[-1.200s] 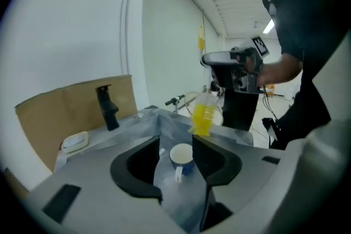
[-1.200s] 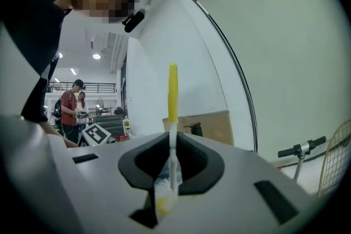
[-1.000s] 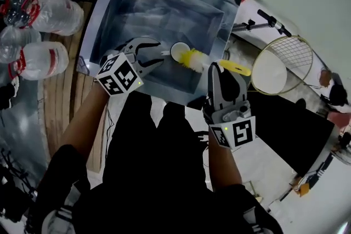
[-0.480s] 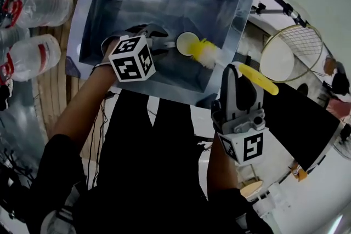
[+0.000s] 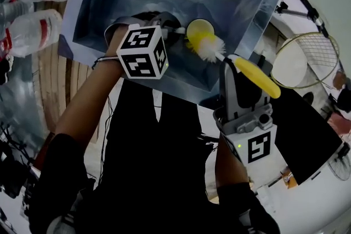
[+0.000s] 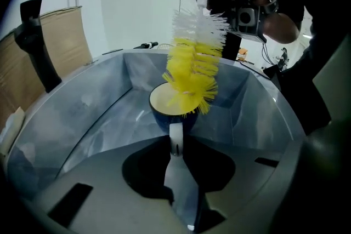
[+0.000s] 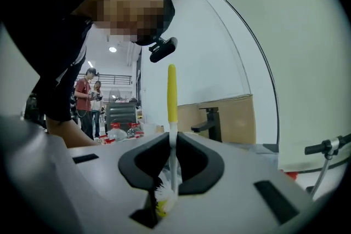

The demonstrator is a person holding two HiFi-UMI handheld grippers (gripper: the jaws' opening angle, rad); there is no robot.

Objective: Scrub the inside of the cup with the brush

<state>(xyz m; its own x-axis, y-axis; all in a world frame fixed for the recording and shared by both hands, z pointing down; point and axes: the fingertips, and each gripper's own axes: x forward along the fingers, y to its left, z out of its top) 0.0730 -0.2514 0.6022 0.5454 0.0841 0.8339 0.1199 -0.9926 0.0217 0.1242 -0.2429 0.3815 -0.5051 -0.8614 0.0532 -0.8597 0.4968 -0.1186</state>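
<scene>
A dark blue cup (image 6: 171, 112) with a pale inside stands in the grey sink (image 5: 109, 3); the head view shows the cup (image 5: 201, 26) from above. My left gripper (image 6: 175, 144) has the cup's white handle (image 6: 175, 138) between its jaws, which are closing and press on it. The brush's yellow and white bristle head (image 6: 194, 63) hangs at the cup's rim, its tip just inside. My right gripper (image 5: 230, 61) is shut on the thin white stem of the brush (image 7: 172, 134), with the yellow grip (image 5: 256, 77) sticking out behind. In the head view the left gripper (image 5: 174, 29) is partly hidden by its marker cube.
Plastic water bottles (image 5: 33, 30) lie left of the sink on wooden slats. A black faucet (image 6: 35, 35) and a cardboard box (image 6: 63, 44) stand behind the basin. A racket (image 5: 307, 60) lies to the right. People stand far off (image 7: 88, 96).
My left gripper moved in to the cup and its wide jaws came together round the handle. The brush head shifted from beside the cup to its mouth. The view slid down over the sink.
</scene>
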